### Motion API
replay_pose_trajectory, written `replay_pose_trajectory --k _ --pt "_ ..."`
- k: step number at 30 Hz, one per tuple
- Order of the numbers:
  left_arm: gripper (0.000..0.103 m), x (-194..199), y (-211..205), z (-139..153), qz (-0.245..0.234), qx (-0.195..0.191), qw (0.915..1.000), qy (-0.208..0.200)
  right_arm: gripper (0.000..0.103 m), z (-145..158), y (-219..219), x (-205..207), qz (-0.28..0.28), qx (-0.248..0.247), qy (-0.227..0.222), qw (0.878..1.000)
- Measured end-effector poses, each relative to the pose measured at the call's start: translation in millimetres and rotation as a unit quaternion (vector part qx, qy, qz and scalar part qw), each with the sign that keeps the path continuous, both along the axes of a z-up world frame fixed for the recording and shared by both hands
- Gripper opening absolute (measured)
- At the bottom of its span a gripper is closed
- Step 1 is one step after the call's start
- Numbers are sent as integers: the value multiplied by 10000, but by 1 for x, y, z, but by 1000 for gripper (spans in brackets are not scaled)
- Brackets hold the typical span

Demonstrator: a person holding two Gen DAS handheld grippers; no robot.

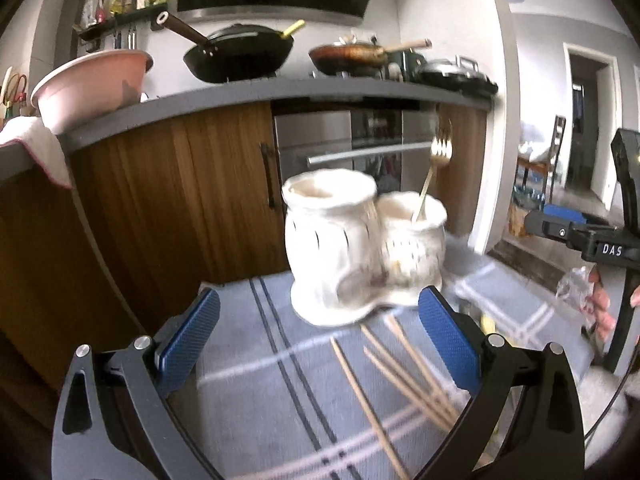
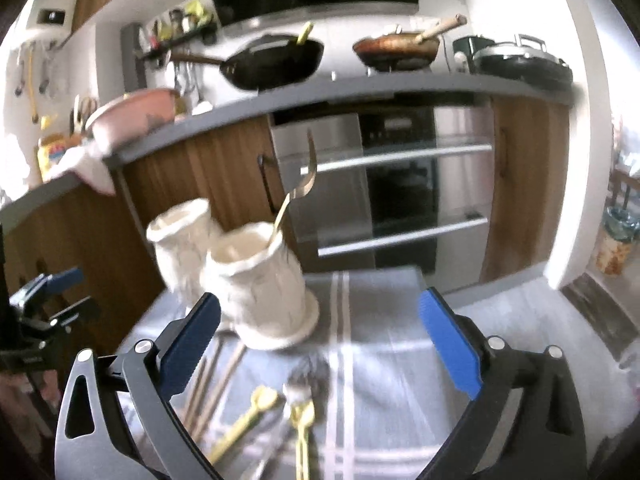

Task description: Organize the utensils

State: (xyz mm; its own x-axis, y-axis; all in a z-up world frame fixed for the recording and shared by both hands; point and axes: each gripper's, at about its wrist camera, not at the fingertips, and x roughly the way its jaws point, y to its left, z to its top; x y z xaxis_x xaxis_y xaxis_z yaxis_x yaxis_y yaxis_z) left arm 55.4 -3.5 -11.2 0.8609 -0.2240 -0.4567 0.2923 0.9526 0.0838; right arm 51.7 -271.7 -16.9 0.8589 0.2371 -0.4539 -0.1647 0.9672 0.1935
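White ceramic two-pot holder (image 1: 360, 248), gold fork (image 1: 434, 168) upright in smaller pot.

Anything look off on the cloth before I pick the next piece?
Nothing damaged or spilled. The chopsticks lie loosely fanned in front of the white holder, and the yellow utensils lie loose nearby. Only the gold fork stands in it, leaning.

A black wok (image 1: 239, 55) sits on the tabletop (image 1: 256, 98) at twelve o'clock, a copper pan (image 1: 348, 56) at one o'clock beside it. A pink basin (image 1: 90, 84) rests at ten o'clock. Below, a steel oven (image 2: 384, 184) stands between wooden cabinets (image 1: 176, 184).
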Motion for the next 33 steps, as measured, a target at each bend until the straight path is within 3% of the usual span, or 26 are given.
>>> replay_pose_trajectory --k 4,13,19,33 --pt "98 -10 -3 -18 76 223 9996 153 98 -16 4 -13 74 -130 206 9997" --pt "98 -15 -3 -50 124 197 9968 759 98 -52 7 -22 138 -361 792 9961" --pt "98 -13 -5 -60 175 305 9949 944 98 -61 4 -20 20 -411 1024 9939" --pt "98 3 -10 -85 385 739 9829 1641 98 -77 14 -23 233 -1171 1374 9833"
